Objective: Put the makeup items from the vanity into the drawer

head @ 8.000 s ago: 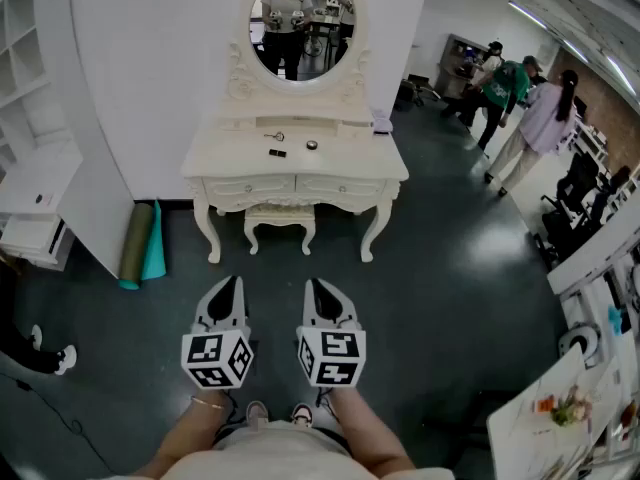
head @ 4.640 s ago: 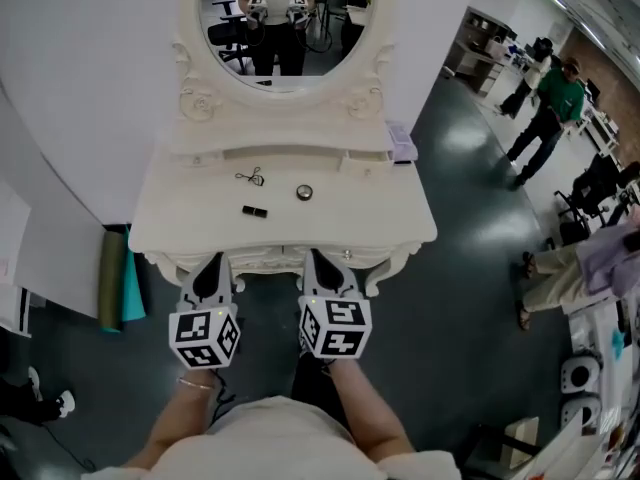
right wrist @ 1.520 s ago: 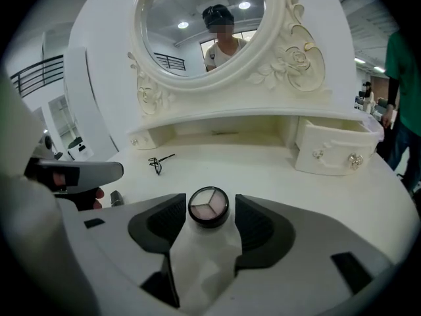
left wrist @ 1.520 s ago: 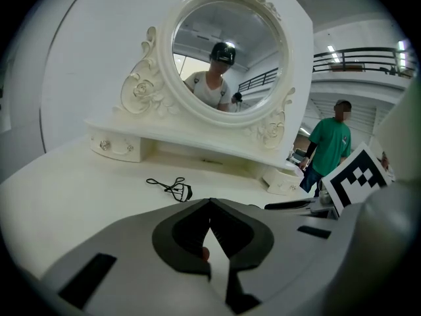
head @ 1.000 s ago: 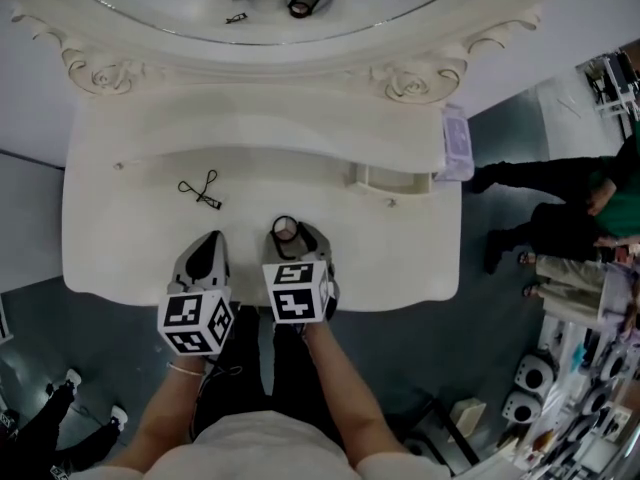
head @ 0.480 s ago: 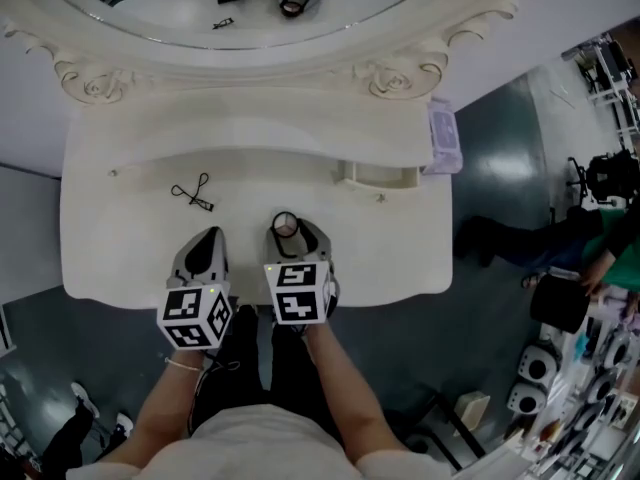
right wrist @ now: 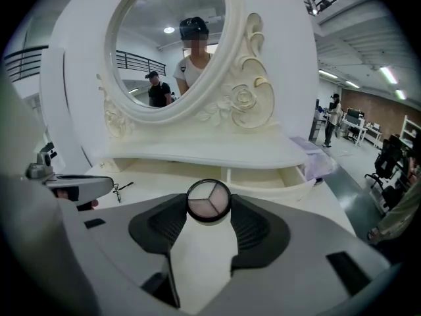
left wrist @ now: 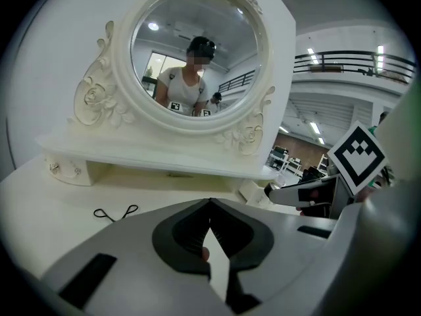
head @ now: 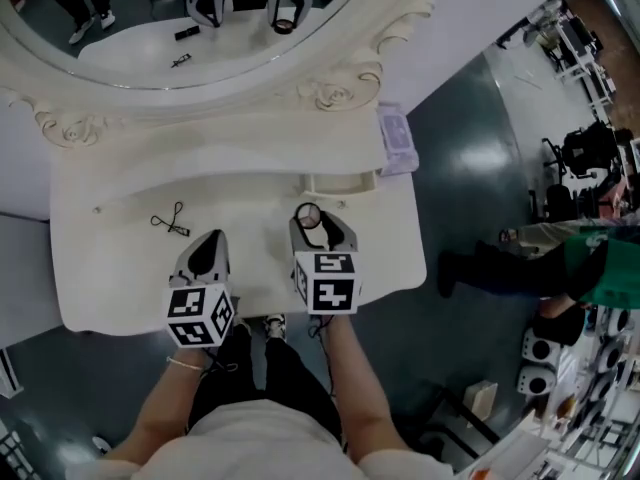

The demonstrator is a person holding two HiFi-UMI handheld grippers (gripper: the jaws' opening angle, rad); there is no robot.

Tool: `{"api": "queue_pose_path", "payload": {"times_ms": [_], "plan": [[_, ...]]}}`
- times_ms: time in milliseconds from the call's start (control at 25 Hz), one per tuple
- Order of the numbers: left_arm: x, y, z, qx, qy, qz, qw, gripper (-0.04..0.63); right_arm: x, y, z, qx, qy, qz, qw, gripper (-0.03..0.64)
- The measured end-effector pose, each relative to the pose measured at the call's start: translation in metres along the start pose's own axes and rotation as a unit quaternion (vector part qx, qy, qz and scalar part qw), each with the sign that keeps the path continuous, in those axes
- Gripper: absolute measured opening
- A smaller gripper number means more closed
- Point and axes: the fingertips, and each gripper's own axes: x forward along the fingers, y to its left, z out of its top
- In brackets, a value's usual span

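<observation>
My right fingers (right wrist: 263, 232) are squeezed tight on a small round makeup pan with a black rim and three pale pink powders (right wrist: 208, 200). I hold it over the white carved desk (head: 110, 278), just in front of the small open white drawer (head: 340, 181) under the shelf. My left fingers (left wrist: 177, 236) are pressed together with nothing in them, over the front of the desk. A thin black eyelash curler (head: 168, 220) lies on the desk to the left, apart from both. Behind stands a big oval mirror (head: 120, 28). A pale purple pack (head: 397, 138) sits at the shelf's right end.
</observation>
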Motion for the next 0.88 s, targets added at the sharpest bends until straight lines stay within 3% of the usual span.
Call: {"api": "queue_pose_path", "payload": {"times_ms": [360, 880], "plan": [[0.022, -0.023, 0.028, 0.026, -0.003, -0.025, 0.9994, 0.002, 0.004, -0.051, 0.024, 0.021, 0.026, -0.018, 0.999, 0.218], [0.044, -0.028, 0.04, 0.036, 0.007, -0.03, 0.9989, 0.002, 0.035, -0.069, 0.027, 0.001, 0.139, 0.008, 0.99, 0.218]]}}
